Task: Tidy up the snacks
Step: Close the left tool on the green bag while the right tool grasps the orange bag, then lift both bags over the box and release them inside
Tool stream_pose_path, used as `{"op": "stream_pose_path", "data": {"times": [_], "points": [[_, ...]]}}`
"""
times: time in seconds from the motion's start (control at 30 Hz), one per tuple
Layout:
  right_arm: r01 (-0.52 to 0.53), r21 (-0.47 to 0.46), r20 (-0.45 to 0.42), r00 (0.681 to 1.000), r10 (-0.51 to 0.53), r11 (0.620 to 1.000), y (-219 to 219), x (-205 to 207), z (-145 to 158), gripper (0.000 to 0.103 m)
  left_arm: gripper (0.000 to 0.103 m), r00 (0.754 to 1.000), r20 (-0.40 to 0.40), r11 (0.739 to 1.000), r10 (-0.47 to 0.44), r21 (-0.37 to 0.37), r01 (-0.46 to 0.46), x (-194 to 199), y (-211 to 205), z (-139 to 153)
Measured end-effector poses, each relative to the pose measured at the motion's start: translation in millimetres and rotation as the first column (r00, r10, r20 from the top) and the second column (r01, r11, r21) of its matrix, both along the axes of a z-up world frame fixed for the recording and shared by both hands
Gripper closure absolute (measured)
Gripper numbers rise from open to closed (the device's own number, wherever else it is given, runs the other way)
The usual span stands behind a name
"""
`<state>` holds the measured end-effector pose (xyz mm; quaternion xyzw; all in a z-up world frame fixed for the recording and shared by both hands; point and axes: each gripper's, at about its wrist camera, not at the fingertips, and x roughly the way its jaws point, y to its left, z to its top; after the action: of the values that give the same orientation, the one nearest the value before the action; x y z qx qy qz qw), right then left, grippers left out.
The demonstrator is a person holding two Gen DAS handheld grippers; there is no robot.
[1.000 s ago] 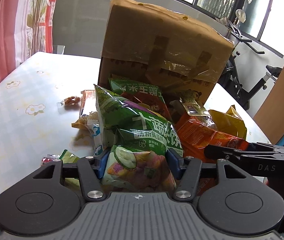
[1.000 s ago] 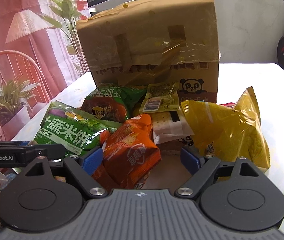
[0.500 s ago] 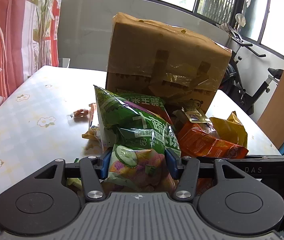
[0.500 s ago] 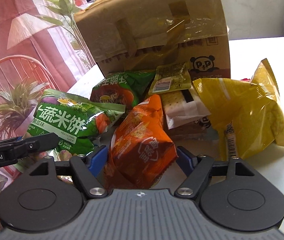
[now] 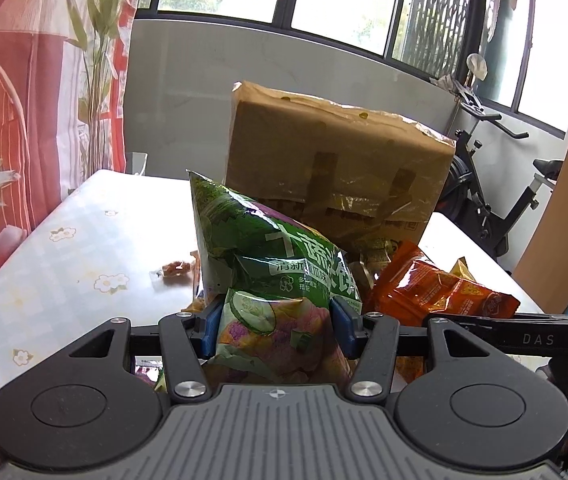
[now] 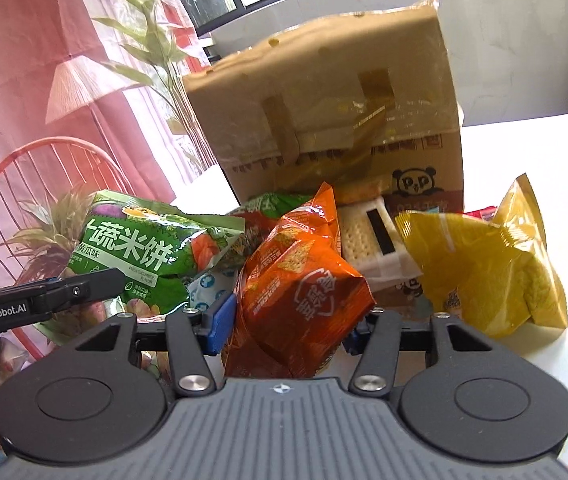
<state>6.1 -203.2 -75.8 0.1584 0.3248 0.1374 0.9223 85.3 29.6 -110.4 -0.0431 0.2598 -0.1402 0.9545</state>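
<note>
My left gripper [image 5: 275, 330] is shut on a green rice-cracker bag [image 5: 267, 264] and holds it up above the table; the bag also shows in the right wrist view [image 6: 143, 252]. My right gripper [image 6: 288, 326] is shut on an orange snack bag [image 6: 300, 280], lifted off the pile; it also shows in the left wrist view [image 5: 440, 292]. A taped cardboard box [image 5: 336, 168] stands behind the snacks, also in the right wrist view [image 6: 332, 112].
A yellow bag [image 6: 484, 264], a white cracker pack [image 6: 372, 240] and another green bag [image 6: 275, 204] lie in front of the box. A small wrapped sweet [image 5: 173, 269] lies on the flowered tablecloth [image 5: 63, 256]. An exercise bike [image 5: 496, 200] stands behind on the right.
Both grippers have risen with their bags. The right gripper closed on the orange bag and lifted it. The green bag has come up off the pile.
</note>
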Motion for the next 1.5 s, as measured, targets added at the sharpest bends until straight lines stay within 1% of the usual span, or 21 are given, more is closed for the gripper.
{"op": "stream_pose_path", "data": {"times": [0.27,0.4,0.53,0.7,0.8,0.9,1.0,1.03,1.1,1.17,1.23,1.3,1.37,1.43,1.5], "points": [[0.065,-0.005,0.064,0.996,-0.064,0.998,-19,-9,28,0.049,0.046,0.993,0.115,0.999,0.024,0.027,-0.027,2,1,33],[0.083,-0.021,0.145,0.986,-0.079,0.996,-29,-9,54,0.049,0.046,0.983,0.181,0.999,0.025,0.029,-0.031,9,-3,54],[0.112,-0.057,0.222,0.97,-0.096,0.992,-38,-4,83,0.049,0.046,0.966,0.259,0.999,0.021,0.024,-0.028,20,-10,78],[0.136,-0.06,0.284,0.952,-0.113,0.989,-50,8,111,0.05,0.046,0.952,0.305,0.999,0.017,0.032,-0.028,38,-23,107],[0.151,-0.059,0.311,0.942,-0.125,0.987,-58,16,125,0.05,0.046,0.939,0.344,0.998,0.031,0.032,-0.045,43,-30,122],[0.156,-0.061,0.337,0.933,-0.127,0.986,-64,26,138,0.05,0.046,0.92,0.387,0.997,0.068,-0.009,-0.07,54,-33,139],[0.166,-0.088,0.372,0.92,-0.122,0.982,-66,40,148,0.05,0.046,0.904,0.418,0.995,0.095,-0.067,-0.073,70,-39,157],[0.169,-0.093,0.379,0.917,-0.122,0.981,-67,45,151,0.05,0.046,0.895,0.434,0.995,0.098,-0.072,-0.074,77,-44,162],[0.177,-0.089,0.378,0.916,-0.131,0.98,-68,57,152,0.05,0.046,0.888,0.452,0.996,0.091,-0.04,-0.081,94,-57,170],[0.182,-0.075,0.367,0.919,-0.142,0.98,-71,68,151,0.05,0.045,0.895,0.438,0.996,0.087,-0.01,-0.092,116,-69,174],[0.187,-0.072,0.363,0.92,-0.149,0.98,-73,74,148,0.05,0.045,0.91,0.409,0.996,0.072,0.021,-0.089,139,-79,174],[0.19,-0.074,0.362,0.92,-0.151,0.979,-78,78,146,0.05,0.045,0.93,0.365,0.995,0.046,0.066,-0.075,162,-88,170],[0.193,-0.069,0.356,0.921,-0.156,0.979,-82,85,145,0.05,0.045,0.952,0.306,0.99,0.022,0.126,-0.064,187,-96,165],[0.199,-0.065,0.348,0.923,-0.164,0.978,-87,94,145,0.05,0.045,0.966,0.256,0.98,0.02,0.186,-0.069,205,-102,158],[0.206,-0.068,0.345,0.923,-0.171,0.976,-92,104,146,0.05,0.045,0.973,0.227,0.973,0.032,0.214,-0.082,217,-106,153]]}}
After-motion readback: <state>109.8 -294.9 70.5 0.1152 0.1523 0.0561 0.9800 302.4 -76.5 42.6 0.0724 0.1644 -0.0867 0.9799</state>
